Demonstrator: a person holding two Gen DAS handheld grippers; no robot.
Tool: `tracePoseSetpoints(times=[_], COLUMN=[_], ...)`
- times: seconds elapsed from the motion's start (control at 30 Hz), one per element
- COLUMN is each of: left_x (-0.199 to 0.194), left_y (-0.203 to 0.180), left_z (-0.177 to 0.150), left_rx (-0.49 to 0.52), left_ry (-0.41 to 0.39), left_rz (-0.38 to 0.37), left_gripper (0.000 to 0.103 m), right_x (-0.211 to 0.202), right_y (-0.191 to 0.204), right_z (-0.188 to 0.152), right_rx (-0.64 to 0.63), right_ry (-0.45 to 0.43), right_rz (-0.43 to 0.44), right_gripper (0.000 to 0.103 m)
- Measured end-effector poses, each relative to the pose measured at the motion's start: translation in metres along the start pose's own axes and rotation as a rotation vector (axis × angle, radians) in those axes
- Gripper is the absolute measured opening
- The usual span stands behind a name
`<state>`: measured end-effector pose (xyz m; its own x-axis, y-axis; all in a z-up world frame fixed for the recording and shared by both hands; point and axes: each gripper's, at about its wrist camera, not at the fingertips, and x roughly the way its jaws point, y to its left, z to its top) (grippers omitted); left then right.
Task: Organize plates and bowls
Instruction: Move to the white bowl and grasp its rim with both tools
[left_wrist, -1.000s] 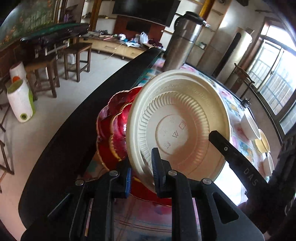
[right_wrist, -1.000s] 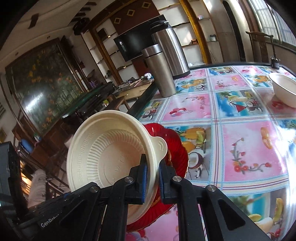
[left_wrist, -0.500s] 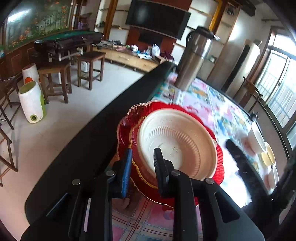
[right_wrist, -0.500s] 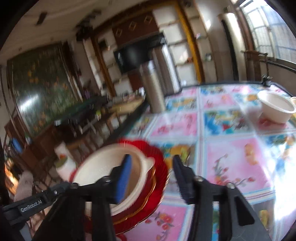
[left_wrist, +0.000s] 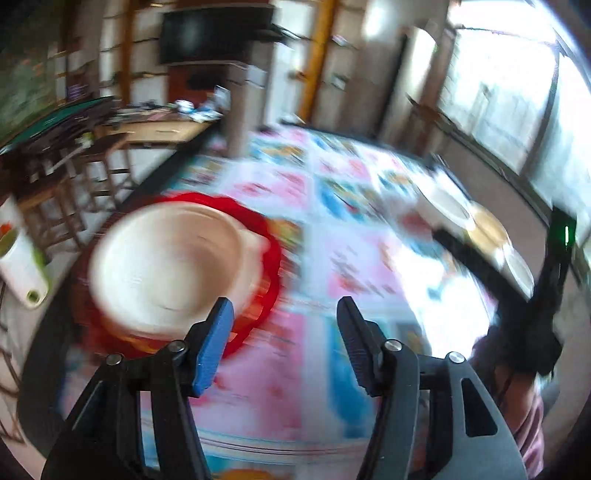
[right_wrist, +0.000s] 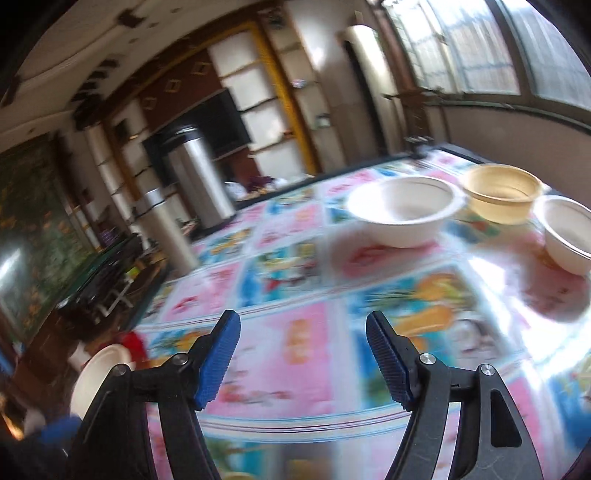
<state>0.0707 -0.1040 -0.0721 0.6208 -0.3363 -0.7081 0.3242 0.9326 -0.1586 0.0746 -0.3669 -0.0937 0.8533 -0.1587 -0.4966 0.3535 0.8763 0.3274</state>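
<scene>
A cream bowl (left_wrist: 166, 266) rests inside a stack of red plates (left_wrist: 269, 258) near the table's left edge, blurred in the left wrist view. My left gripper (left_wrist: 284, 314) is open, to the right of the stack and holding nothing. The right wrist view shows my right gripper (right_wrist: 303, 328) open over the tablecloth, empty. Ahead of it stand a white bowl (right_wrist: 404, 208), a tan bowl (right_wrist: 500, 194) and another white bowl (right_wrist: 570, 232). The cream bowl (right_wrist: 98, 373) and a bit of red plate (right_wrist: 135, 343) sit at lower left.
A colourful patterned tablecloth (right_wrist: 295, 280) covers the table. Two steel flasks (right_wrist: 201, 177) stand at the far left side. Beyond the dark table edge (left_wrist: 155, 173) are wooden stools (left_wrist: 74, 184) and floor. The other gripper's arm (left_wrist: 498, 280) crosses on the right.
Both grippers let go of the cream bowl, which now lies in the red plates. Both opened wide and swung right, away from the stack, the right one toward the bowls.
</scene>
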Motion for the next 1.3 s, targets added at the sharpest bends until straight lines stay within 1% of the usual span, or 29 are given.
tracePoseSetpoints(times=[0.1,0.27,0.4,0.47,0.53,0.63,0.73,0.77,0.8,0.83,0.9,0.93,1.0,1.03,1.07,1.1,1.13,1.17,1.23,1.3], left_x=[0.026,0.055,0.071,0.080,0.089,0.106,0.126,0.131,0.138,0.142,0.155,0.161,0.178,0.186,0.196,0.209,0.219,0.230,0.247,0.260], left_y=[-0.040,-0.090,-0.123,-0.138,-0.155,-0.174,-0.184,-0.184,-0.186,-0.187,-0.190,-0.191,-0.195,-0.197,-0.198,-0.200,-0.201,-0.202,-0.204,-0.208], left_z=[-0.011,-0.024,-0.017,-0.007,0.004,0.025,0.051,0.062,0.078,0.090,0.123,0.136,0.164,0.172,0.178,0.184,0.184,0.183,0.179,0.172], left_rx=[0.083,0.193,0.235,0.253,0.265,0.256,0.225,0.206,0.182,0.171,0.153,0.145,0.122,0.115,0.107,0.088,0.074,0.057,0.033,0.031], left_ry=[0.101,0.211,0.252,0.249,0.242,0.227,0.231,0.233,0.234,0.236,0.230,0.227,0.236,0.246,0.262,0.284,0.305,0.328,0.363,0.380], left_rz=[-0.047,-0.086,-0.108,-0.111,-0.110,-0.123,-0.137,-0.155,-0.176,-0.178,-0.148,-0.145,-0.126,-0.118,-0.112,-0.110,-0.107,-0.108,-0.132,-0.135], left_gripper=[0.062,0.062,0.062,0.062,0.062,0.062,0.062,0.062,0.062,0.062,0.062,0.062,0.062,0.066,0.069,0.069,0.069,0.069,0.069,0.069], right_x=[-0.001,0.001,0.003,0.005,0.007,0.008,0.016,0.020,0.025,0.031,0.046,0.052,0.067,0.073,0.080,0.086,0.090,0.094,0.102,0.106], right_y=[-0.036,-0.095,-0.135,-0.151,-0.158,-0.170,-0.181,-0.184,-0.185,-0.188,-0.190,-0.191,-0.189,-0.186,-0.185,-0.185,-0.187,-0.189,-0.195,-0.200], right_z=[0.010,0.025,0.035,0.040,0.043,0.048,0.060,0.067,0.073,0.081,0.097,0.103,0.115,0.118,0.120,0.119,0.119,0.118,0.117,0.118], right_rx=[0.044,0.162,0.231,0.260,0.279,0.299,0.347,0.359,0.371,0.391,0.441,0.462,0.476,0.475,0.475,0.478,0.486,0.496,0.512,0.527], right_ry=[0.014,0.065,0.089,0.095,0.091,0.082,0.069,0.070,0.071,0.078,0.099,0.109,0.139,0.149,0.162,0.172,0.180,0.194,0.220,0.236], right_rz=[-0.063,-0.109,-0.133,-0.146,-0.156,-0.156,-0.063,-0.052,-0.056,-0.049,-0.033,-0.039,-0.078,-0.097,-0.133,-0.161,-0.171,-0.174,-0.140,-0.127], right_gripper=[0.073,0.073,0.073,0.073,0.073,0.074,0.075,0.075,0.075,0.075,0.075,0.075,0.075,0.075,0.075,0.075,0.075,0.075,0.075,0.075])
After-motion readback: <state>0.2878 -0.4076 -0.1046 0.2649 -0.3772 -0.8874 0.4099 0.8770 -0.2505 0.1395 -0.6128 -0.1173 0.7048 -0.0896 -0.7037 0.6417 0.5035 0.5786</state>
